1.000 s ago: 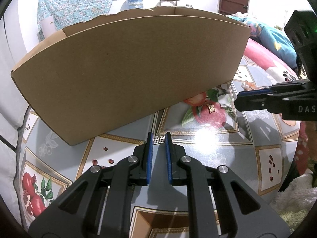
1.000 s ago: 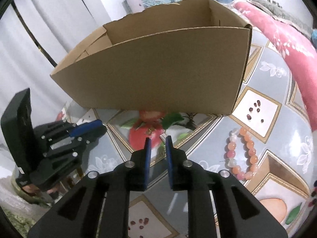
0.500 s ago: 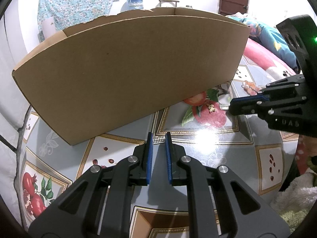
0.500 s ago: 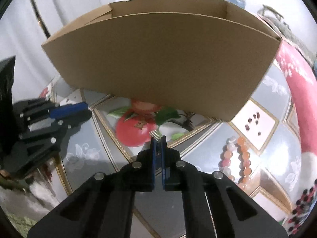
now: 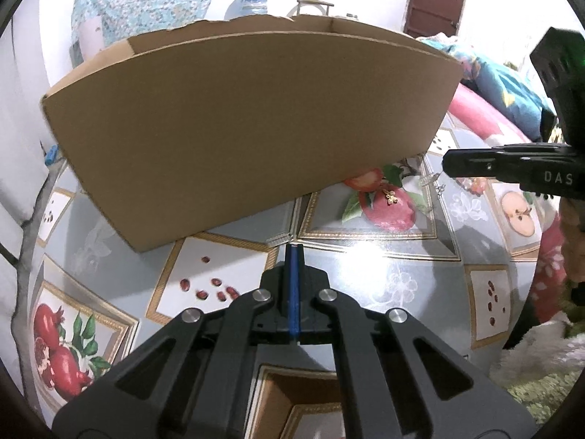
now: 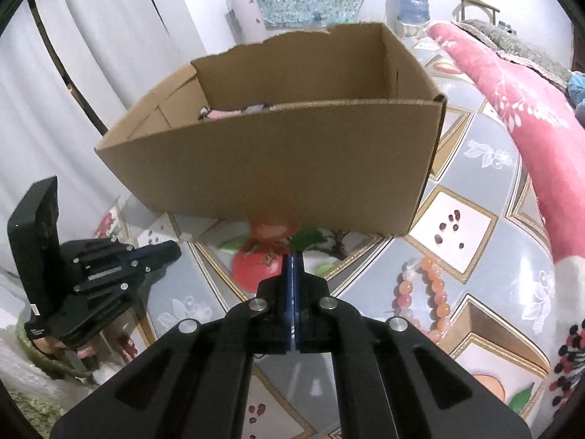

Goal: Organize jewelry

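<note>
left wrist view showed my left gripper with its blue pads pressed together. the jaws had just closed, and i could see nothing between them. a thin silver strip lay on the cloth just past the tips, and i could not tell whether they touched it.

the right gripper came in from the right, near the box's right corner. its jaws were together too, and a small clear piece stuck out at the tip as if pinched there. it was tiny, so i judged that grip rather than saw it plainly.

as for progress, the box stood open at the far side of the table. over its near wall the right wrist view showed a few pale and pink items already on the floor of it, so some sorting looked done.

several things were left out on the cloth. a gold flower stud lay on the printed fruit near the box's right end. another tiny clear bit lay just beside the right gripper's tip. a bead bracelet lay well to the right.

i reckoned the job was partly through. the pinched piece still had to go over the wall, and then the stud, strip and bracelet.
</note>
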A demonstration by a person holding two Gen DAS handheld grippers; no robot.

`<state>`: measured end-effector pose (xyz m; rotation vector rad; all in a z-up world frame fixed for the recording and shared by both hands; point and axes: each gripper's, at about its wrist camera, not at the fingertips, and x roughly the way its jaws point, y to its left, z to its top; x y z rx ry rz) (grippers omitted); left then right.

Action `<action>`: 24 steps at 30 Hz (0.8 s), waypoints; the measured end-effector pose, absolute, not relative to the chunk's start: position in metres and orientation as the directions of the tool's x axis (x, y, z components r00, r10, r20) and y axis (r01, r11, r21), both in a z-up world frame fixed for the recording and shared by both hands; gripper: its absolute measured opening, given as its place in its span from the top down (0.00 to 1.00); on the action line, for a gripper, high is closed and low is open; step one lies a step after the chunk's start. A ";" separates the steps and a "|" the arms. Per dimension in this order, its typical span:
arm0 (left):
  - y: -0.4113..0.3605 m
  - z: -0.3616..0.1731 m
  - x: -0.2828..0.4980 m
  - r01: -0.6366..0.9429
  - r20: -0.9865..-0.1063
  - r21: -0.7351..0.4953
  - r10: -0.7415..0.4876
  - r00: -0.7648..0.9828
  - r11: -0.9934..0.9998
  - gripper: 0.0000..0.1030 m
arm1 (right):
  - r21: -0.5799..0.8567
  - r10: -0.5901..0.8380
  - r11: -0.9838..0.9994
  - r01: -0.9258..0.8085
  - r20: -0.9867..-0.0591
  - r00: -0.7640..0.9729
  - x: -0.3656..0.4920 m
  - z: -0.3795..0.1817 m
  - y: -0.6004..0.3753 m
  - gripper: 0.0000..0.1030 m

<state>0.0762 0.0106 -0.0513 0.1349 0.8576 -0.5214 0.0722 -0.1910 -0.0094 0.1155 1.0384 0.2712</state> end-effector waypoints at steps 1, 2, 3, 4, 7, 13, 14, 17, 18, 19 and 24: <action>0.013 -0.050 0.076 0.488 -0.751 -0.097 -0.385 0.536 0.867 1.00 | 0.229 0.281 0.959 -0.165 -0.829 0.483 0.073 -0.008 -0.192 0.99; 0.015 -0.049 0.075 0.489 -0.750 -0.099 -0.388 0.536 0.867 1.00 | 0.238 0.288 0.957 -0.164 -0.825 0.486 0.072 -0.006 -0.192 0.99; 0.017 -0.046 0.075 0.490 -0.747 -0.098 -0.389 0.539 0.866 1.00 | 0.254 0.301 0.953 -0.163 -0.819 0.488 0.072 -0.003 -0.194 0.99; 0.017 -0.046 0.075 0.489 -0.748 -0.098 -0.388 0.538 0.867 1.00 | 0.259 0.305 0.952 -0.161 -0.816 0.491 0.073 -0.003 -0.191 0.99; 0.019 -0.044 0.076 0.488 -0.753 -0.095 -0.383 0.535 0.868 0.95 | 0.286 0.325 0.946 -0.156 -0.808 0.491 0.073 -0.003 -0.192 0.99; 0.014 -0.043 0.088 0.462 -0.765 -0.100 -0.365 0.530 0.881 0.74 | 0.342 0.368 0.928 -0.148 -0.786 0.496 0.068 0.000 -0.197 0.99; 0.012 -0.044 0.092 0.452 -0.772 -0.103 -0.357 0.525 0.886 0.74 | 0.347 0.371 0.927 -0.145 -0.785 0.496 0.068 0.000 -0.197 0.99; 0.007 -0.047 0.100 0.427 -0.786 -0.120 -0.349 0.511 0.896 0.74 | 0.353 0.373 0.925 -0.137 -0.785 0.495 0.066 -0.002 -0.200 0.99; 0.006 -0.049 0.102 0.420 -0.790 -0.119 -0.341 0.509 0.900 0.74 | 0.356 0.375 0.924 -0.136 -0.785 0.493 0.066 -0.003 -0.200 0.99; 0.003 -0.050 0.104 0.410 -0.796 -0.113 -0.329 0.507 0.905 0.74 | 0.364 0.381 0.922 -0.135 -0.783 0.492 0.065 -0.004 -0.201 0.99; -0.003 -0.051 0.108 0.359 -0.811 -0.109 -0.291 0.507 0.927 0.74 | 0.383 0.397 0.914 -0.135 -0.776 0.490 0.066 -0.008 -0.202 0.99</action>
